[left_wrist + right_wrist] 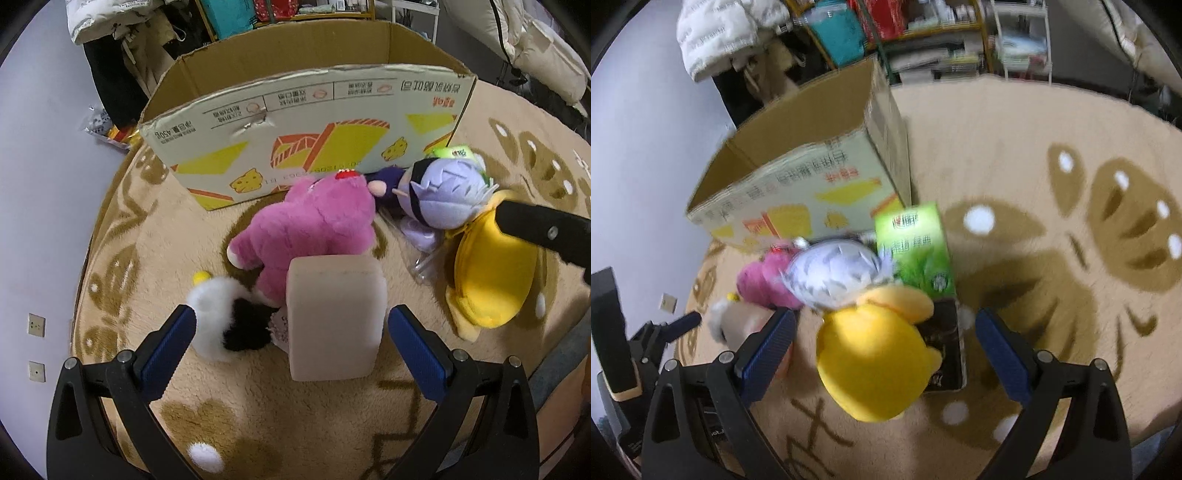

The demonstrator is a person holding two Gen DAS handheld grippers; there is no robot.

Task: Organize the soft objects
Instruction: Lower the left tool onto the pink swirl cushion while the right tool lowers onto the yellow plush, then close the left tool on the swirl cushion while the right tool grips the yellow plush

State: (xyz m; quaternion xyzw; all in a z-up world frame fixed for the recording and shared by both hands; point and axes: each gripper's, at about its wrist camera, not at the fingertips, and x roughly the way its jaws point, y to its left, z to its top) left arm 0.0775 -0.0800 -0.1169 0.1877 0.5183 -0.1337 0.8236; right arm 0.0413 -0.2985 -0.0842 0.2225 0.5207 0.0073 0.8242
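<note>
Soft toys lie on the beige rug in front of an open cardboard box [295, 107]. In the left wrist view a pale foam block [334, 317] stands between the open jaws of my left gripper [291, 332], untouched. Behind it lie a pink plush [314, 221], a black-and-white plush [229, 325], a purple-haired doll [447, 192] and a yellow plush [487, 273]. My right gripper [884, 332] is open, hovering over the yellow plush [875, 365]. The doll [834, 273], pink plush [764, 280] and box [798, 173] also show there.
A green carton [916, 247] lies on a dark flat pack [945, 343] right of the yellow plush. Clear plastic wrap [424, 266] lies by the doll. Hanging jackets and shelves stand behind the box. The rug [1034, 147] extends to the right.
</note>
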